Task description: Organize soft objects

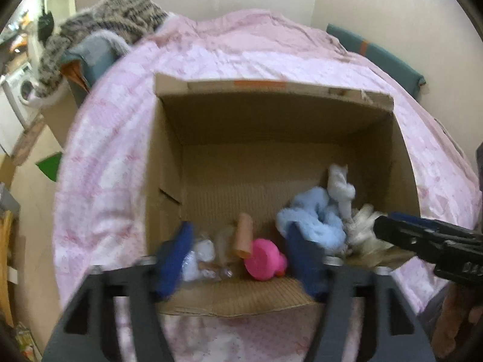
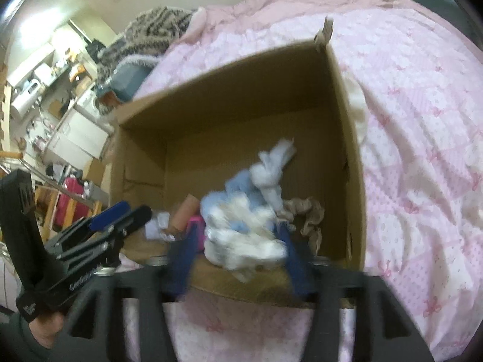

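Note:
An open cardboard box stands on a pink bed. Inside lie a light blue fluffy cloth, a pale knotted cloth, a pink toy, a tan roll and a crinkly plastic bag. My left gripper is open and empty over the box's near edge. My right gripper hangs over the box with a white and blue soft cloth between its blue fingers. A beige cloth lies in the box's right corner. The right gripper also shows in the left wrist view.
The pink bedspread surrounds the box. A grey knitted blanket lies at the bed's far left over a teal cushion. A teal headboard is far right. A washing machine and shelves stand left.

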{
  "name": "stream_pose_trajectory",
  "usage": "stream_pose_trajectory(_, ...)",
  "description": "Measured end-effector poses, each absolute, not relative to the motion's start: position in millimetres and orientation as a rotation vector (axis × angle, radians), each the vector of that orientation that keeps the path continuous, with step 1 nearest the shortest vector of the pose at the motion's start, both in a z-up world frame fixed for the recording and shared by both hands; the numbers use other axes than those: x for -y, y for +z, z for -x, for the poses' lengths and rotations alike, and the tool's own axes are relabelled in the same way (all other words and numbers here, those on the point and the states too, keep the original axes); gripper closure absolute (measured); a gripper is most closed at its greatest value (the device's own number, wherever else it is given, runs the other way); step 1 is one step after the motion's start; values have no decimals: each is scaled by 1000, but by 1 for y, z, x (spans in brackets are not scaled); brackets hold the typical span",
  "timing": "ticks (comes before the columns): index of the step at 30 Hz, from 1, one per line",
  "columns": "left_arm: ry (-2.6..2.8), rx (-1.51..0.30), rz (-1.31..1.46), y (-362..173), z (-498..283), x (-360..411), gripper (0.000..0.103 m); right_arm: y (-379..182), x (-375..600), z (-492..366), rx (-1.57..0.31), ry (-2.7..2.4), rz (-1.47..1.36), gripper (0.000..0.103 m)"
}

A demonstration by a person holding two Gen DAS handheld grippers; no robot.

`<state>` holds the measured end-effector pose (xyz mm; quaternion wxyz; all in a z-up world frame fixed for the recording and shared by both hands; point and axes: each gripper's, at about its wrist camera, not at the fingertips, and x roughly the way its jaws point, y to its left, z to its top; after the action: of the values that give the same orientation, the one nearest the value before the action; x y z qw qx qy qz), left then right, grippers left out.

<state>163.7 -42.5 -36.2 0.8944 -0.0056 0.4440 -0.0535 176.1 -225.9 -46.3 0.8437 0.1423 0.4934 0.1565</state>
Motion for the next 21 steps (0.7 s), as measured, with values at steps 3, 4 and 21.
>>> stream_pose_trajectory(3,-93,-889,22,-27,-159,38,27,-36,226,-173,-988,311,-269,34)
stream_pose_trajectory(4,-81,-886,27,-24,-158,36,27,-31,227,-172,-968,301,-258,33)
stream_pose_trajectory(21,18,-670,57,64,-111,-6,5,50,228,-121,-702,198,-157,0)
